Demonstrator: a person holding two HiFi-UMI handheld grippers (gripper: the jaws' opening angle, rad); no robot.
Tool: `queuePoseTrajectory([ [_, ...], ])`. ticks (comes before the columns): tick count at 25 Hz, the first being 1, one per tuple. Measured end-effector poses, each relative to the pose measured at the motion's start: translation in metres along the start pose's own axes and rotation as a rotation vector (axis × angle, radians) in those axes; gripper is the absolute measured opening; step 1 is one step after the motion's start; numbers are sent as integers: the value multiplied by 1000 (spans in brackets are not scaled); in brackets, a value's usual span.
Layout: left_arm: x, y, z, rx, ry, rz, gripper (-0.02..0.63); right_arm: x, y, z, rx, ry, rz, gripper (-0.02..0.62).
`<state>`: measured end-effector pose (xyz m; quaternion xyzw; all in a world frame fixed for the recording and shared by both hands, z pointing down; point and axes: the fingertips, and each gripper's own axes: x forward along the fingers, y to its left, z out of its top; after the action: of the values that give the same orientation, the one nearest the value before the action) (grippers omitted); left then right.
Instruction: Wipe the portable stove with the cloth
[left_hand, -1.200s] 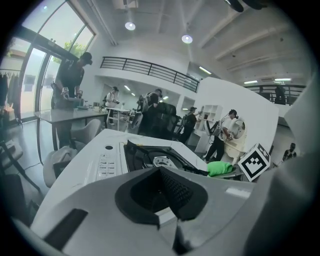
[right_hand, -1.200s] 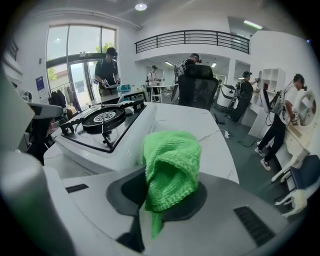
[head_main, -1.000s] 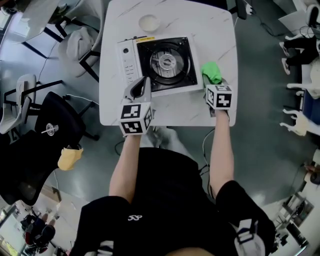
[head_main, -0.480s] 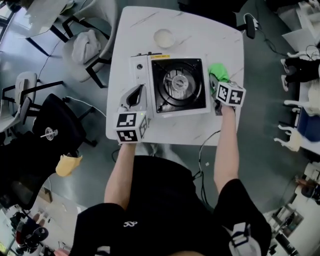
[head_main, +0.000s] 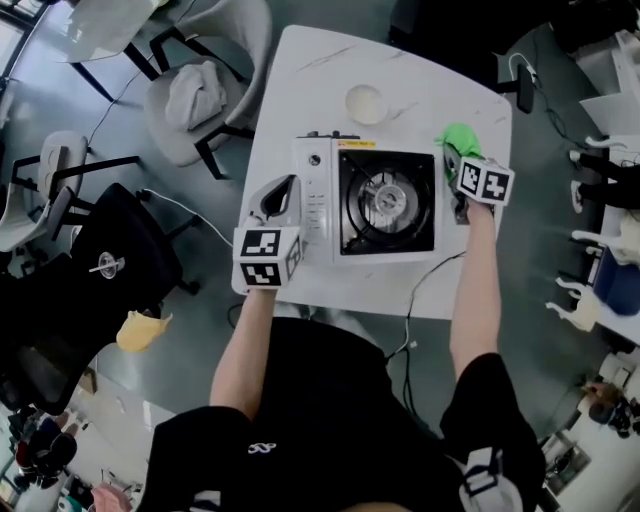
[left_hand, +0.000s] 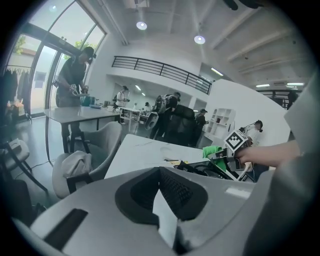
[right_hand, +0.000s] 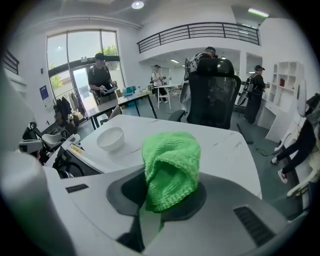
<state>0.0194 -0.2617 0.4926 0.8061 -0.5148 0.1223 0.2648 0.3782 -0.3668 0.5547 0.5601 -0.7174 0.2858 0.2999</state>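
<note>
The portable stove (head_main: 385, 200), white with a black burner well, sits mid-table. A green cloth (head_main: 460, 139) is bunched in my right gripper (head_main: 456, 163), which is shut on it beside the stove's far right corner. In the right gripper view the cloth (right_hand: 170, 165) bulges up from between the jaws of the right gripper (right_hand: 167, 192), with the stove (right_hand: 70, 161) at the left. My left gripper (head_main: 283, 186) rests at the stove's left side by the control panel, shut with nothing in it. In the left gripper view the left gripper (left_hand: 161, 175) points past the stove (left_hand: 200, 169).
A white bowl (head_main: 366, 103) stands behind the stove on the white table (head_main: 300, 90). A cable (head_main: 418, 290) hangs over the table's front edge. Chairs (head_main: 200, 95) crowd the left side. Several people stand by desks in the background of both gripper views.
My right gripper carried the cloth away from me along the stove's right side, from its near corner to its far corner. The left gripper stayed by the stove's left edge.
</note>
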Motion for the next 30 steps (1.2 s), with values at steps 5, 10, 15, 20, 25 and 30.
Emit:
queuePoseTrajectory([
  [5,2,22,3,-28,1,21,-5,19,33,30,-142,67,89,44],
  [10,2,37,8,-59,-17,37,-5,27,93,48,-320,120,170,44],
  [15,-4,53,13,-92,-45,63,-5,28,178,61,-452,135,313,44],
  [20,-13,66,14,-118,-69,85,-5,39,255,69,-569,140,414,44],
  [25,-30,83,11,-145,-85,125,-4,58,320,61,-655,169,470,44],
  [30,-49,100,9,-173,-104,165,-5,59,383,62,-808,161,474,44],
])
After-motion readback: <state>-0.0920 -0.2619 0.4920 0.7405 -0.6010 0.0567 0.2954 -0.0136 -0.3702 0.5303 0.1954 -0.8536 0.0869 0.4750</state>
